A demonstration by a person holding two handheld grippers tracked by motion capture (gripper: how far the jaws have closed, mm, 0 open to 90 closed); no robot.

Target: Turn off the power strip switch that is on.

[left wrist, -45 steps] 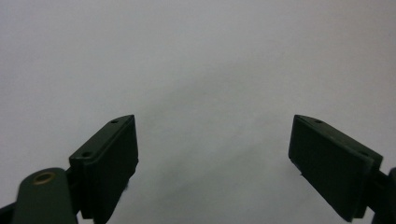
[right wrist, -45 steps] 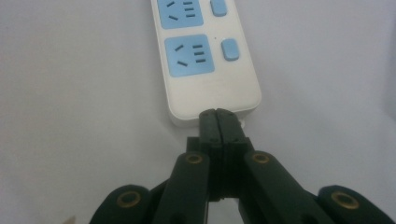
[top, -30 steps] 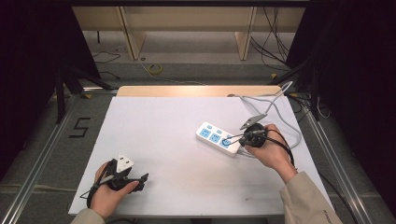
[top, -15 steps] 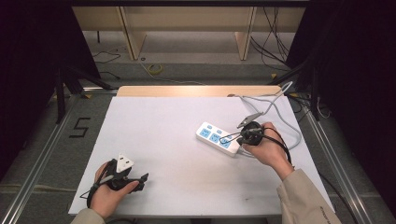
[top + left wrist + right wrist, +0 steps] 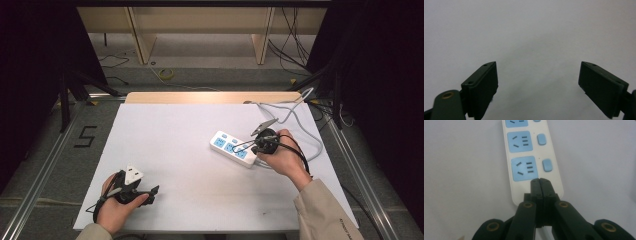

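White plastic power strip with three pale-blue sockets and blue rocker switches (image 5: 234,148) lies flat on the white-covered desk (image 5: 190,130), right of centre, angled so one end points far-left and the other near-right; its grey-white cable (image 5: 305,131) leaves the near-right end and loops off the far-right edge of the desk

Right gripper (image 5: 540,182) sits over the strip's near-right end; its fingers are pressed together with nothing between them, tips just short of the nearest socket (image 5: 524,168). Whether the tips touch the casing I can't tell. In the high view the same gripper (image 5: 239,147) lies over the strip's near-right part

Left gripper (image 5: 150,191) is well apart, near-left on the desk, fingers spread wide over bare desk, holding nothing; left gripper view confirms the wide gap (image 5: 537,82)

Handling, my read:
- rigid moulded shell, light, won't flex; smooth glossy plastic, so likely to skid on the desk cover if pushed from one end
- the cable is the stiff part of the system, will tug and swing the body when it's lifted or turned
- best hold: across the narrow width, on the plain long edges mid-body, clear of sockets
- avoid pinching over the rocker switch (image 5: 547,165), it'd toggle
- end grip near the cable exit would let the far end droop and twist
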